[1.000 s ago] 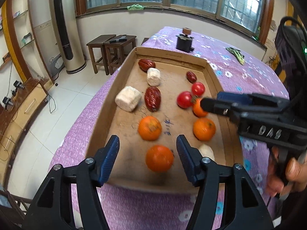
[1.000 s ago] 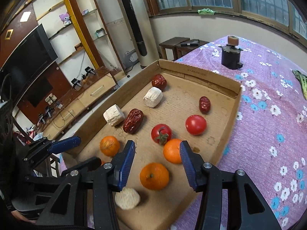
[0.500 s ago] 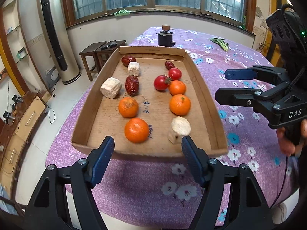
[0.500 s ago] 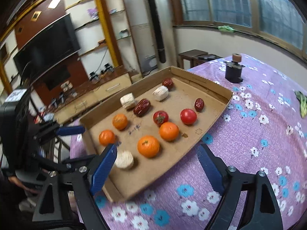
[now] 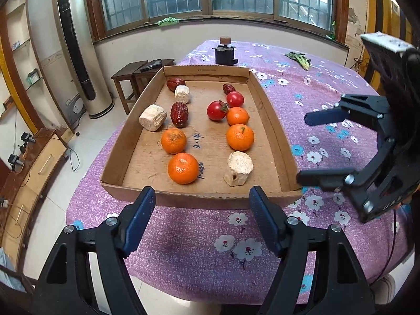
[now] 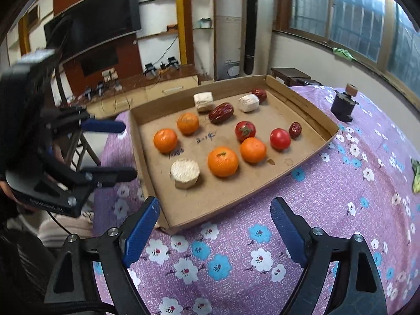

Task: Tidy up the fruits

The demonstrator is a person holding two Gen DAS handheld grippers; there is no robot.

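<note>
A shallow cardboard tray (image 5: 273, 136) (image 6: 236, 199) on the purple flowered table holds several oranges (image 5: 183, 168) (image 6: 222, 161), two tomatoes (image 5: 216, 110) (image 6: 280, 138), three red dates (image 5: 179, 114) (image 6: 221, 113) and three pale chunks (image 5: 238, 168) (image 6: 185, 173). My left gripper (image 5: 202, 223) is open and empty, just short of the tray's near edge. My right gripper (image 6: 214, 228) is open and empty, over the cloth off the tray's right side; it shows in the left wrist view (image 5: 312, 147) too.
A small black device (image 5: 224, 51) (image 6: 343, 103) stands on the table beyond the tray. A green leafy piece (image 5: 299, 59) lies at the far right. Wooden stools (image 5: 136, 74) and a tall floor unit (image 5: 76, 50) stand left of the table.
Both grippers have pulled back out of the tray and away from the fruit, towards the table's near edge. Both stay open and empty.
</note>
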